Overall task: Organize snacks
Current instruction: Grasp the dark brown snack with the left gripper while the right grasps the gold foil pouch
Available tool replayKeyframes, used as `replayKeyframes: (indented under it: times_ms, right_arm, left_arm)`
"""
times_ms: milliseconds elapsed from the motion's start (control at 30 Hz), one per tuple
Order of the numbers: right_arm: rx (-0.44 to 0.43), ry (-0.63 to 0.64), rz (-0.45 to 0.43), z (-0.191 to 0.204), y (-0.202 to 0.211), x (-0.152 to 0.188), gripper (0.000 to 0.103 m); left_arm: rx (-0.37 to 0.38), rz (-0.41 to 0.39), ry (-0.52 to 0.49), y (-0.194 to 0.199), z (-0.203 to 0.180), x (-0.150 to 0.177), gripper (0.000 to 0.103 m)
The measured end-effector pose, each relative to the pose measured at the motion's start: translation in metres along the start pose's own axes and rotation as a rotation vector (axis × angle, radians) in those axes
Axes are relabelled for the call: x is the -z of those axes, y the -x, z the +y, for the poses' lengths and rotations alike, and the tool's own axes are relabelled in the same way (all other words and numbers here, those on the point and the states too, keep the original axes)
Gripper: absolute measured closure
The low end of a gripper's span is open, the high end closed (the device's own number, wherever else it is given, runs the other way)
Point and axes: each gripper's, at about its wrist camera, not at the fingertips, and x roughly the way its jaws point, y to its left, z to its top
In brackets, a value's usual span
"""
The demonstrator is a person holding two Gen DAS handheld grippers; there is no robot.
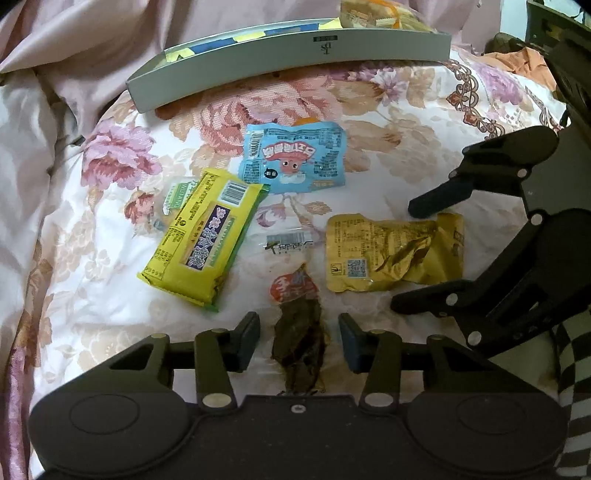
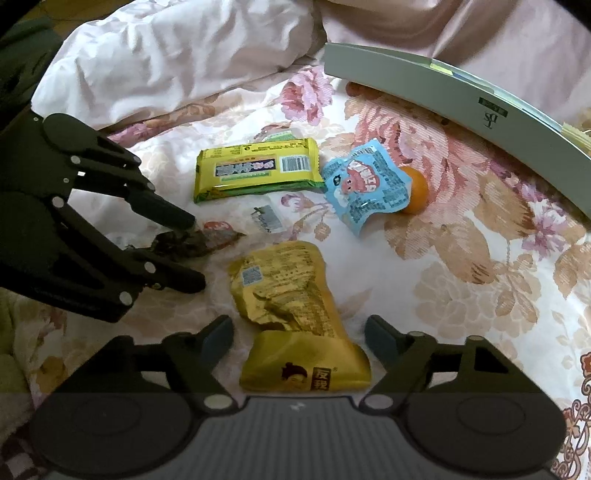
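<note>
— Left wrist view first: what lies between the left gripper point(image 1: 298, 341)?
— A clear packet of dark dried snack point(image 1: 299, 332) with a red label, flat on the flowered bedspread point(image 1: 406, 110). The fingers point(image 1: 248, 341) are spread, one on each side of it, not pressing it.
— And the right gripper point(image 2: 300, 341)?
— Its fingers point(image 2: 218, 339) are spread too, straddling the near end of a crumpled gold packet point(image 2: 291, 306) that lies just right of the dark one.
— What else is on the bed?
— A yellow-green bar packet point(image 1: 201, 236) to the left, overlapping a smaller green wrapper. Farther off, a light blue pouch point(image 1: 293, 157) with a pink cartoon figure. In the right wrist view an orange round fruit point(image 2: 415, 190) shows touching the pouch's far side.
— Any container?
— A shallow grey box point(image 1: 295, 62) at the far side of the bed, with a yellow packet point(image 1: 380, 14) and blue-and-yellow wrappers inside. Pink bedding point(image 2: 166, 55) is bunched up beyond the snacks on the left.
</note>
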Motion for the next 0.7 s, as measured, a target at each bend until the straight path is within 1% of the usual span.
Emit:
replayKeyframes:
  times_ms: [67,133,200,300,367,500,700]
  right_arm:
    - [-0.008,0.007,-0.007,0.003,0.001,0.000,0.039]
    - [-0.015,0.015,-0.013,0.006,0.003,-0.001,0.046]
    - [0.000,0.027,-0.019,0.009,0.003,-0.001,0.047]
    - [0.032,0.054,-0.035,0.016,0.004,0.000,0.048]
    - [0.062,0.090,-0.050,0.022,0.006,0.000,0.052]
    - [0.145,0.185,-0.087,0.034,0.007,0.001,0.052]
    - [0.224,0.203,-0.133,0.034,0.008,-0.001,0.053]
  left_arm:
    - [0.000,-0.004,0.000,0.000,-0.001,0.000,0.055]
    - [-0.002,-0.008,0.001,0.001,-0.001,0.000,0.055]
    - [-0.008,-0.016,-0.002,0.001,-0.002,0.000,0.055]
    - [-0.043,-0.037,-0.032,0.003,-0.005,-0.001,0.055]
    - [-0.061,-0.042,-0.054,0.003,-0.008,-0.002,0.055]
    - [-0.074,-0.063,-0.052,0.005,-0.007,-0.003,0.055]
    - [-0.089,-0.104,-0.039,0.008,-0.006,-0.005,0.055]
